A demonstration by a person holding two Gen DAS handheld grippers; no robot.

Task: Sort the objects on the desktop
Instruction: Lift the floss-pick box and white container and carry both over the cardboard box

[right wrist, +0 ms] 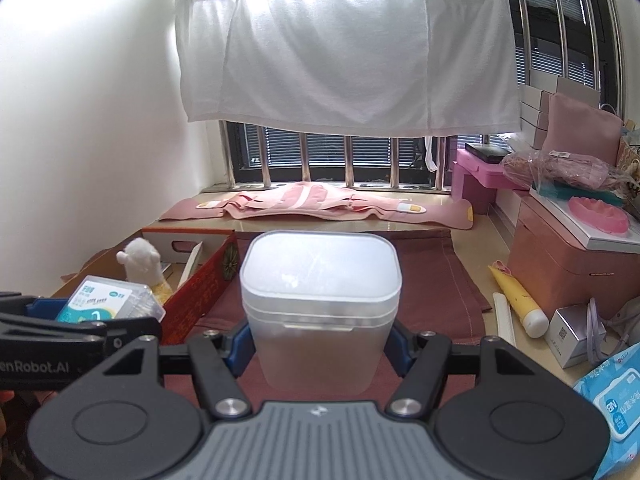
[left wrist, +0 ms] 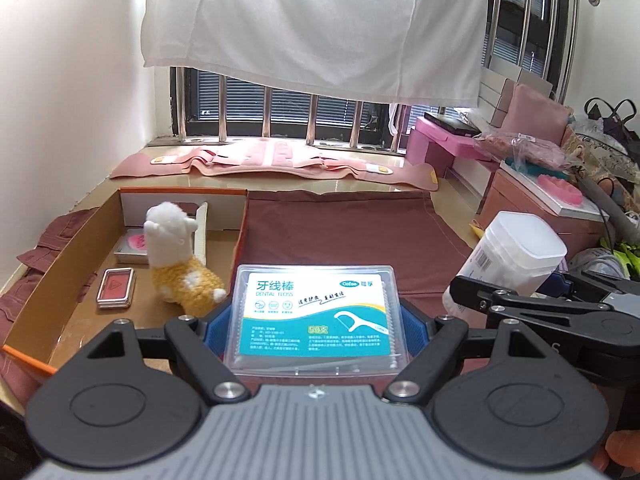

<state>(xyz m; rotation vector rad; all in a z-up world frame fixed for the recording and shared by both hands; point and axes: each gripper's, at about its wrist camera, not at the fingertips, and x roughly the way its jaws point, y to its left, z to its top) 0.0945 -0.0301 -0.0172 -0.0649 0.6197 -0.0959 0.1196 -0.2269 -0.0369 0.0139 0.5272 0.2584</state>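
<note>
My left gripper is shut on a clear dental floss box with a blue and white label, held just right of an open cardboard box. The cardboard box holds a white and yellow plush toy, a red flat case and a silver box with a pink top. My right gripper is shut on a frosted white lidded container, held above the maroon cloth. The container also shows in the left wrist view, and the floss box in the right wrist view.
To the right lie a yellow tube, a small silver carton, a wet-wipes pack and a pink cabinet. A pink garment lies by the barred window. A white towel hangs above.
</note>
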